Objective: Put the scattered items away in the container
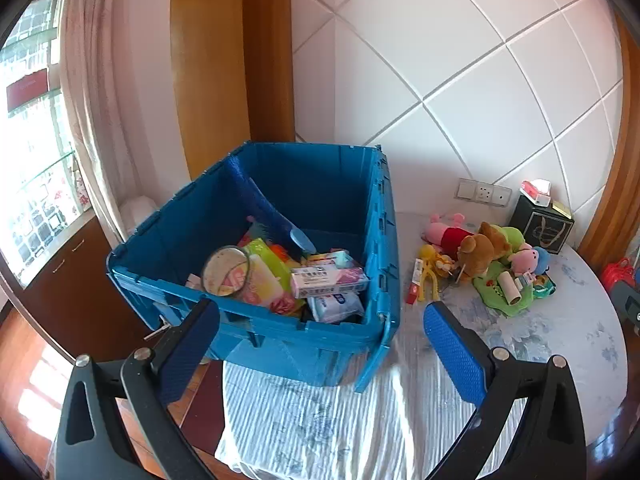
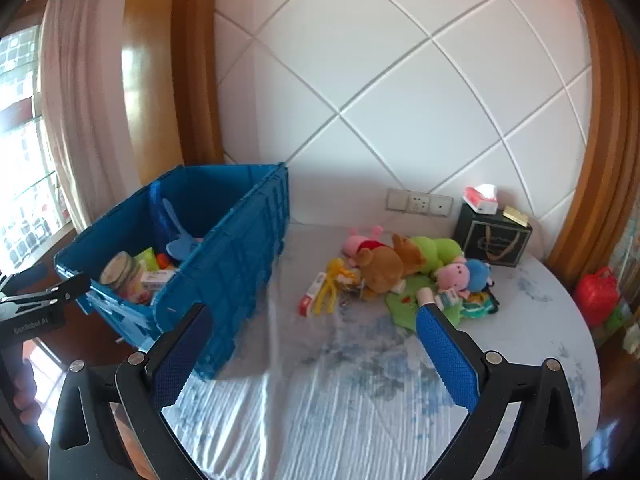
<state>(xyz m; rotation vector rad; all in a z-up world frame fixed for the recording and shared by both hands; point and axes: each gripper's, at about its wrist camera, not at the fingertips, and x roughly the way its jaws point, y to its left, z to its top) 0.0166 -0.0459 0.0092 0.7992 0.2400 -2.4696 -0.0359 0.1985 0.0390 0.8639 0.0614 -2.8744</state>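
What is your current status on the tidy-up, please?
Left tongs open, empty; right tongs open, empty. Blue crate part-filled. Plush toys and small items loose on bed. Nothing blocking the approach.

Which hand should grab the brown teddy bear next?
Probably right. The open right gripper faces the brown plush teddy bear on the bed, while the open left gripper points at the blue plastic crate.

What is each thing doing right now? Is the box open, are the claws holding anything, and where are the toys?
blue crate: lid open, partly filled with packets.
glass jar: lying tilted inside the crate.
left claw: open, holding nothing.
right claw: open, holding nothing.
brown teddy bear: lying on the bed, outside the crate.
pink pig plush: lying in the toy pile.
black gift bag: standing upright by the wall.
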